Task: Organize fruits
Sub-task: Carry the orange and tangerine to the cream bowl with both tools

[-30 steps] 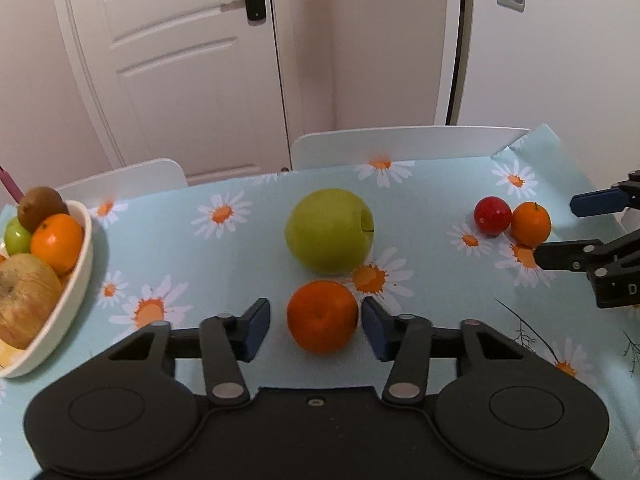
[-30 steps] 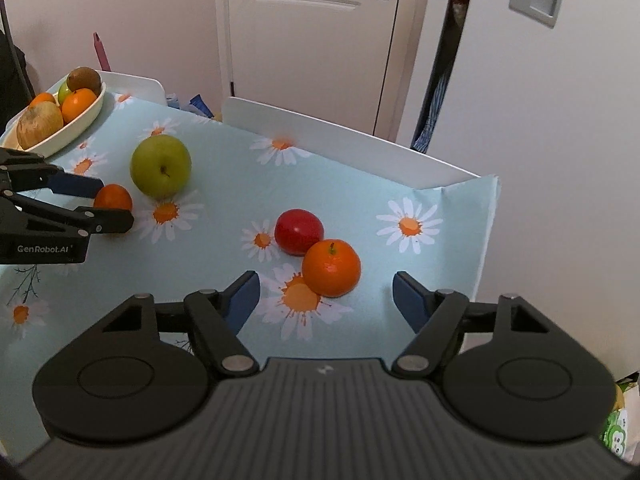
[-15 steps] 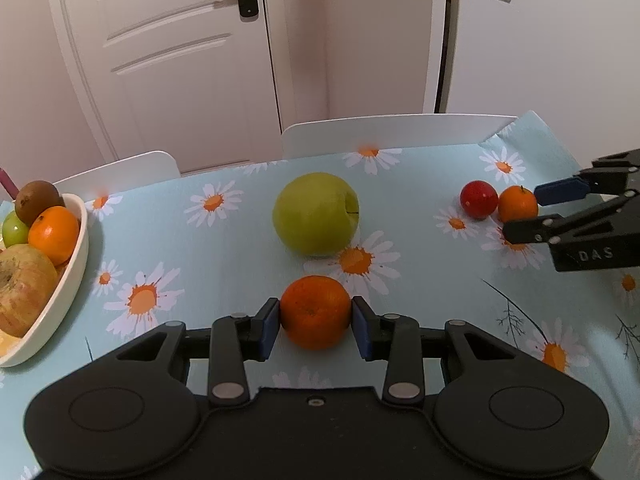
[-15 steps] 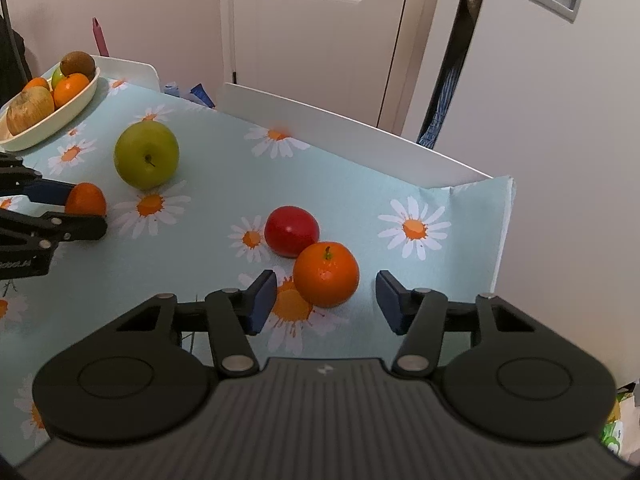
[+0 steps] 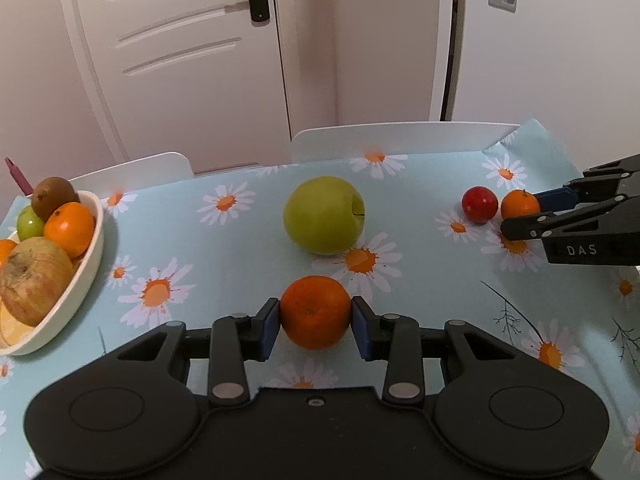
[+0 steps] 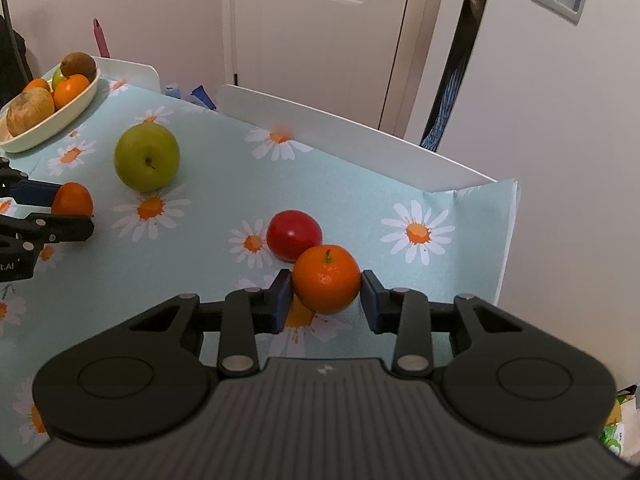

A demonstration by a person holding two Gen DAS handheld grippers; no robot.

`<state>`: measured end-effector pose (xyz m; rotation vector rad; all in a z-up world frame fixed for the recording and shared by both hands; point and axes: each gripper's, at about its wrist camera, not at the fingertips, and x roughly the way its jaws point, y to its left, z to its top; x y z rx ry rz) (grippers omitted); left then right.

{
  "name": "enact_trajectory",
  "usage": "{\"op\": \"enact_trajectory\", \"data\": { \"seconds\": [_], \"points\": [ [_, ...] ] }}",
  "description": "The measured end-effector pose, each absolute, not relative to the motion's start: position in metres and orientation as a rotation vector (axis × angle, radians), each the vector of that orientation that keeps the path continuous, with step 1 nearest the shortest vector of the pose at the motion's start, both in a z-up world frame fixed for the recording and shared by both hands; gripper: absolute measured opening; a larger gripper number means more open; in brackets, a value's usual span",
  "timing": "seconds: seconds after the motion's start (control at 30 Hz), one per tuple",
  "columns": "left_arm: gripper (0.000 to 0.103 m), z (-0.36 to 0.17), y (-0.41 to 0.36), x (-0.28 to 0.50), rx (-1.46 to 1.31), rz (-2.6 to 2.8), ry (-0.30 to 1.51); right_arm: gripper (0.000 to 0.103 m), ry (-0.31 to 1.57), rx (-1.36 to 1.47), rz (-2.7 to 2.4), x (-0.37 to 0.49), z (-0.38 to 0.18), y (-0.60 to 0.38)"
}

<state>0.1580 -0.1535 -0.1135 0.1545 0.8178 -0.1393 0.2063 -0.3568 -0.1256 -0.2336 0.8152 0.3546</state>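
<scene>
Surroundings: a green apple [image 5: 324, 215] sits mid-table on the daisy cloth [image 5: 240, 248]; a white bowl [image 5: 86, 264] of fruit stands far left.
Obstacle: a red fruit [image 6: 294, 234] touches the right orange [image 6: 326, 278].
Left gripper [image 5: 315, 322]: angled down, pads clamped on the left orange [image 5: 315, 311].
Right gripper [image 6: 326, 294]: angled down, jaws closing around the right orange, pads at its sides.

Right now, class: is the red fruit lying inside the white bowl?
No, the red fruit lies on the tablecloth, far from the white bowl.
</scene>
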Motion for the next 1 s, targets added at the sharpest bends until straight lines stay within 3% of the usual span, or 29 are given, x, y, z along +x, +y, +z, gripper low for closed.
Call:
{"op": "enact_trajectory", "data": {
  "seconds": [0.53, 1.0],
  "points": [
    [0.042, -0.064, -0.129, 0.124, 0.118, -0.083, 0.753, 0.051, 0.774, -0.207, 0.406, 0.17, -0.069, -0.322],
    [0.042, -0.016, -0.063, 0.088, 0.099, -0.024, 0.687, 0.051, 0.738, -0.163, 0.495, 0.138, -0.013, -0.239]
  ]
}}
